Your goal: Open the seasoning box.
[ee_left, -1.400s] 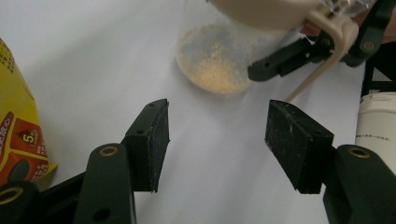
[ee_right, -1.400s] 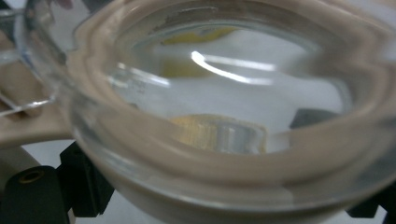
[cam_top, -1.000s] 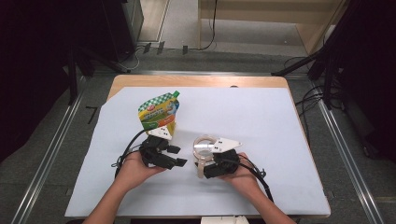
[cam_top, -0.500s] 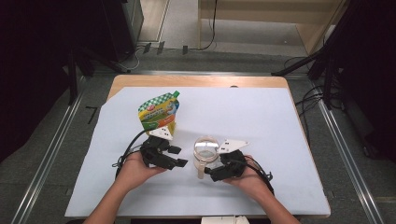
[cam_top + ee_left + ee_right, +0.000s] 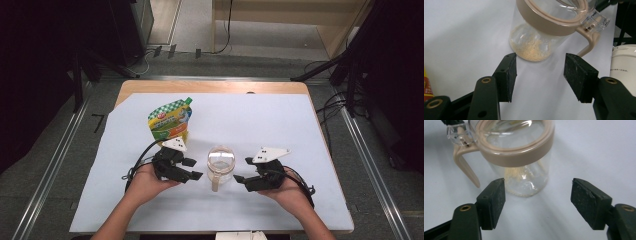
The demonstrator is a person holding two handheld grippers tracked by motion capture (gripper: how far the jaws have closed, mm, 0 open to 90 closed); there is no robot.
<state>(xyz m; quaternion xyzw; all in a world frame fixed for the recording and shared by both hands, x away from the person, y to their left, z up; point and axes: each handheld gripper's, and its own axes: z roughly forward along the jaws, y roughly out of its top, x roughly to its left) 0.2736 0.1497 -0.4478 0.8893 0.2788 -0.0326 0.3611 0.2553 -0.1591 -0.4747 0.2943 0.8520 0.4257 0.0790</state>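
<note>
A clear jar with a beige lid ring and handle stands on the white sheet between my two grippers. A little pale grain lies at the bottom of the jar. My left gripper is open just left of the jar, which stands beyond its pads, apart from them. My right gripper is open a short way right of the jar. Its jaws have just been closing with nothing between them.
A green and yellow stand-up pouch stands behind my left gripper. A white tub sits at the right edge of the left gripper view. The wooden table edge runs along the back.
My right gripper has drawn back to the right, away from the jar, and its jaws have narrowed. The jar and my left hand have stayed put.
</note>
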